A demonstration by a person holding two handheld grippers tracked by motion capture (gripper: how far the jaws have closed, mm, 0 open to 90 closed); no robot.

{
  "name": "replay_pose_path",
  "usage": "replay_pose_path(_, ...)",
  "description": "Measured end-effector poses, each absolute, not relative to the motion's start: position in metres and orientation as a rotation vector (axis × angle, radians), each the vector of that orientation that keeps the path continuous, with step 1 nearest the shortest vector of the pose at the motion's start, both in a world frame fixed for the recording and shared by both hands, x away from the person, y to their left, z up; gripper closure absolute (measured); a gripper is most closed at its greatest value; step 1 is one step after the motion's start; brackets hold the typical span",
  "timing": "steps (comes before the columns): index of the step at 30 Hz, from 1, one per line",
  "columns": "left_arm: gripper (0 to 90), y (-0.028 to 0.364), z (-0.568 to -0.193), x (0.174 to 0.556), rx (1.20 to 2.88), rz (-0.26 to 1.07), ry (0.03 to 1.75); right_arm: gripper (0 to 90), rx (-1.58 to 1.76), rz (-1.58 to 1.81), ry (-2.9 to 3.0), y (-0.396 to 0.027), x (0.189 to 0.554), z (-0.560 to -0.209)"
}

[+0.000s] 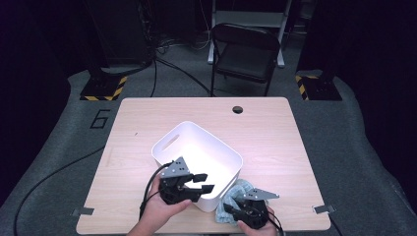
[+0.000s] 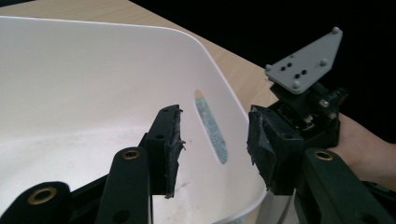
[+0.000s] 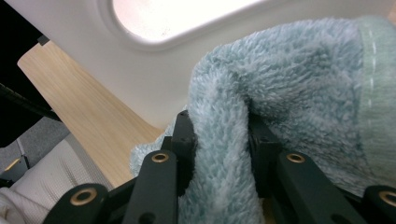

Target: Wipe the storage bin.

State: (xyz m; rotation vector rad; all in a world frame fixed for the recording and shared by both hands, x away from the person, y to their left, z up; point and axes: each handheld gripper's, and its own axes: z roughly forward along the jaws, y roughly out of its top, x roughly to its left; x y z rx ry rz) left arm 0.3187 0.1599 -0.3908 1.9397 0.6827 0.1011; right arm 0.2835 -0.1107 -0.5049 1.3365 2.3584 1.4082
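One white plastic bin, slot handle in each end wall, standing on one wooden table. One pale blue-green terry towel, bunched against the bin's near outer wall. Two hand-held grippers. Left gripper: jaws apart, nothing between them, poised over the bin's near rim. Right gripper: jaws clamped on a towel fold, bin wall directly ahead. One black folding chair beyond the table.

1. The high view looks forward and down on the whole table from above.
2. The left gripper view faces closely into the white bin.
3. The right gripper view sits close against the towel; all three share the bin.
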Motion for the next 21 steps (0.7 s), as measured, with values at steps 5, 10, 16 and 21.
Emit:
replay_pose_path(5, 54.1, 0.178, -0.390, 0.330, 1.930, 0.175, 0.738, 69.2, 1.335, 1.422, 2.355, -0.112, 0.285, -0.506)
replay_pose_path(10, 54.3, 0.196, -0.391, 0.341, 1.925, 0.210, 0.788, 69.2, 1.350, 1.425, 2.352, -0.112, 0.284, -0.506)
replay_pose_path(16, 54.1, 0.219, -0.390, 0.350, 1.895, 0.275, 0.848, 69.2, 1.348, 1.428, 2.344, -0.112, 0.284, -0.506)
replay_pose_path(21, 54.1, 0.237, -0.388, 0.354, 1.884, 0.350, 0.880, 69.1, 1.352, 1.431, 2.341, -0.112, 0.284, -0.506)
